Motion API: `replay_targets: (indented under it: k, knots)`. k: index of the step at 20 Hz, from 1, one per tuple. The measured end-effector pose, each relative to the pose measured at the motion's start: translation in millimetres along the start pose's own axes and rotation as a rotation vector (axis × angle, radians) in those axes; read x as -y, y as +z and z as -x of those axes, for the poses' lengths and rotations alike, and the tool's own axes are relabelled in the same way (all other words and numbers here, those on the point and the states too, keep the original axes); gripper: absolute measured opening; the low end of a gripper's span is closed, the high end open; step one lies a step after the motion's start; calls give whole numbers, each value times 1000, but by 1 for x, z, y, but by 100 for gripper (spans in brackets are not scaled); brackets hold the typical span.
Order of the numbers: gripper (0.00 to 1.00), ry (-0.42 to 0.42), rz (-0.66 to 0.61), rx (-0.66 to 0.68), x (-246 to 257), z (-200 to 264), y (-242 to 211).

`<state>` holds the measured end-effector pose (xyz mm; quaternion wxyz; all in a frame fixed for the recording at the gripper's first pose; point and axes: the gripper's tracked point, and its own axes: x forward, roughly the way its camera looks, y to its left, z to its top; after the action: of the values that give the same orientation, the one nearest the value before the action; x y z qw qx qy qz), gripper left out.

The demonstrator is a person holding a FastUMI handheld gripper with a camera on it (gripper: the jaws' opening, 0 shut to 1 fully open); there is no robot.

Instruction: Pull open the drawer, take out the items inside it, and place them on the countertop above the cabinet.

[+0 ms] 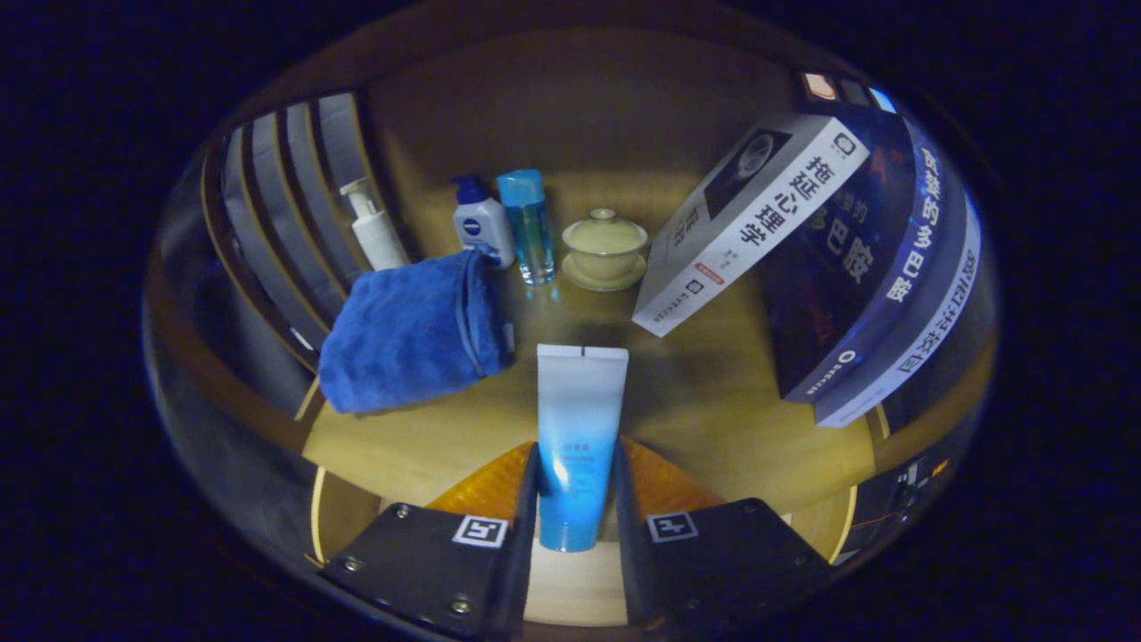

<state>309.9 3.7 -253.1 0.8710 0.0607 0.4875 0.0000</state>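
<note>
Clamping a blue-and-white gradient plastic tube between both fingers of the hand-held gripper, its flat crimped end pointing far over the light wooden table. Lying just left of it: a folded blue terry towel. Standing beyond: a white pump bottle, a white bottle with blue cap, a clear blue bottle, a cream lidded cup on a saucer. Leaning at right: several books.
</note>
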Motion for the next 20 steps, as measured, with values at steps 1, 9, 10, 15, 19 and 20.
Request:
replay_targets:
  k: [1, 9, 10, 15, 19, 20]
  knots:
    - [42, -12, 0, -9, 2, -6, -1]
    - [43, -70, -23, 24, 5, -31, -1]
    - [42, -73, -20, 36, 4, -30, 1]
    - [46, -78, -1, 94, 5, -29, 1]
    - [59, -116, 21, 165, 14, -28, 2]
    - [67, -116, 29, 181, 14, -28, 2]
